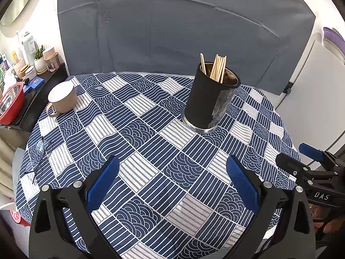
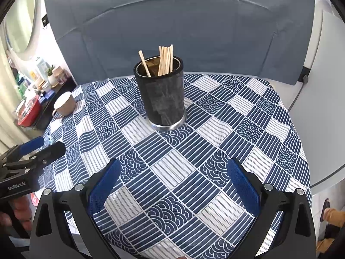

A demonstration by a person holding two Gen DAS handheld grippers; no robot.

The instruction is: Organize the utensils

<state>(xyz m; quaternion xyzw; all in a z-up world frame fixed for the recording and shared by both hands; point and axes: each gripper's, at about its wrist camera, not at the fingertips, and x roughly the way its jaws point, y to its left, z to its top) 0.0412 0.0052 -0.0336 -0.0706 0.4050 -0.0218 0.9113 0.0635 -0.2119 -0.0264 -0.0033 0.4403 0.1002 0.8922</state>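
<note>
Readable text first: the right gripper (image 1: pixel 301 157) body is showing "DAS" in white in the left wrist view; the left gripper (image 2: pixel 43 145) body is reading "GenRobot.AI" in the right wrist view. No other legible writing; the bottle labels on the side shelf (image 1: pixel 36 86) are too small to read.

Task items: wooden chopsticks (image 1: pixel 217 68) are standing in a black cylindrical holder (image 1: pixel 210 99), which is sitting upright on the blue-and-white patterned tablecloth (image 1: pixel 140 151), toward the far side of the table. The long axes of the chopsticks are running near vertical, with the upper ends sticking out above the rim. Most are bunching together and leaning slightly toward the right side of the holder; one single chopstick (image 2: pixel 144 63) is leaning apart at the left side, its top tilting left. The holder is showing a shiny metal band at its base.

Both grippers are hovering over the near part of the table, well apart from the holder. Left jaws are standing wide apart with blue pads (image 1: pixel 103 183) showing, nothing between them. Right jaws are likewise spread wide with blue pads (image 2: pixel 243 187), empty.

Also on the cloth: a beige mug (image 1: pixel 62 99) at the far left edge, handle pointing to the near left, and eyeglasses (image 1: pixel 39 157) lying at the left edge. A red bowl (image 1: pixel 10 103) is sitting on the side shelf.
</note>
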